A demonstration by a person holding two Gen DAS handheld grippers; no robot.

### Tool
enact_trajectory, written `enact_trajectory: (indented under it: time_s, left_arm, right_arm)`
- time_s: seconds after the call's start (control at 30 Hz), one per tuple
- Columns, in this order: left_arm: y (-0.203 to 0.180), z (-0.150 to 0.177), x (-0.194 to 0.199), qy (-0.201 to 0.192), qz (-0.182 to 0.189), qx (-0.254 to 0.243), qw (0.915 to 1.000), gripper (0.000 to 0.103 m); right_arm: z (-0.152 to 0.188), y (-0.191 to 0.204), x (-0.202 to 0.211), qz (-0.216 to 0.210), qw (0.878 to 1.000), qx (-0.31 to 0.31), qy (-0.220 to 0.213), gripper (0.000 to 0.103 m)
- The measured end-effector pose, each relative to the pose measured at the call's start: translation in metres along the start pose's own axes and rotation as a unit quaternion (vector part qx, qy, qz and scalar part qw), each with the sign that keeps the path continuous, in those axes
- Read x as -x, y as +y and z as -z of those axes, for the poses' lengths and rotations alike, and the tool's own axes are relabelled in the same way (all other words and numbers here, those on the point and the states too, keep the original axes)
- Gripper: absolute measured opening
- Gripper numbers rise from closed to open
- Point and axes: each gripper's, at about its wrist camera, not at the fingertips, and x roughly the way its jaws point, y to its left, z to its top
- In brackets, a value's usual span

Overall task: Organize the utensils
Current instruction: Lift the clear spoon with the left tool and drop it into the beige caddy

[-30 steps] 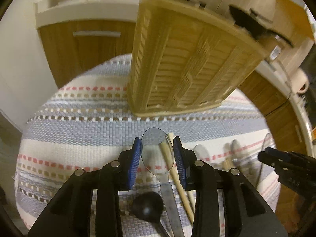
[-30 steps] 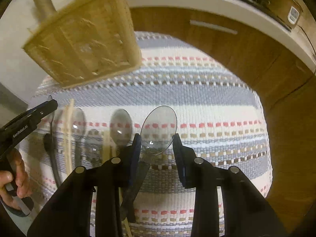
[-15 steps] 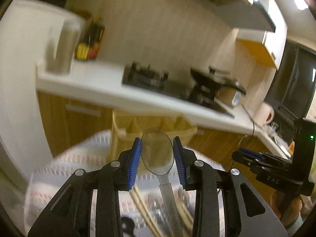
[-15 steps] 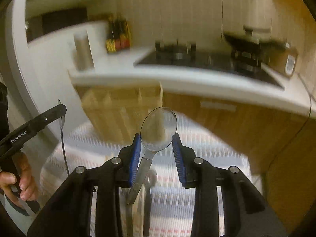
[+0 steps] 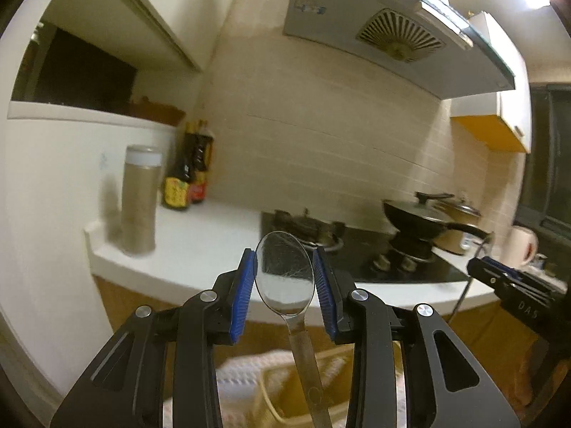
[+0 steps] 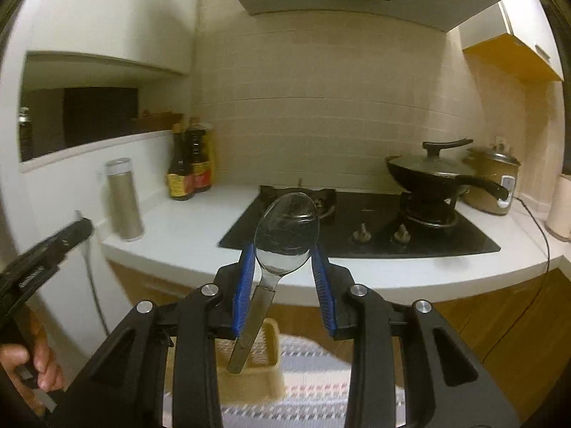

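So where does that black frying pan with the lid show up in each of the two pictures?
Left wrist view: the frying pan sits at right of centre, on the stove's right burner.
Right wrist view: the frying pan sits at right, on the same burner.
Shared landmark: the sauce bottles on the counter.

glossy metal spoon (image 5: 284, 278), woven wicker basket (image 6: 266, 374), glossy black glass hob (image 6: 374, 228)

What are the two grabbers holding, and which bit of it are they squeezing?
Each holds a metal spoon by its bowl: the left gripper pinches one spoon, the right gripper pinches another spoon. Both handles hang down.
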Motion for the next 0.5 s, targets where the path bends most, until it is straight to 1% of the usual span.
enact_trajectory:
  time_s: [0.1,0.27,0.5]
  left_arm:
    - [0.006,0.009,-0.021,-0.009,-0.015,-0.004,0.9998,0.031]
    - [0.013,0.030,-0.041,-0.015,-0.036,-0.008,0.9992,0.031]
    - [0.017,0.058,-0.054,0.006,-0.037,-0.010,0.9992,0.032]
  right_arm:
    - [0.009,0.003,-0.026,0.010,1.000,0.003,0.008,0.030]
    - [0.029,0.009,-0.059,0.018,0.999,0.016,0.032,0.030]
    - [0.057,0.019,-0.085,0.016,0.997,0.034,0.067,0.030]
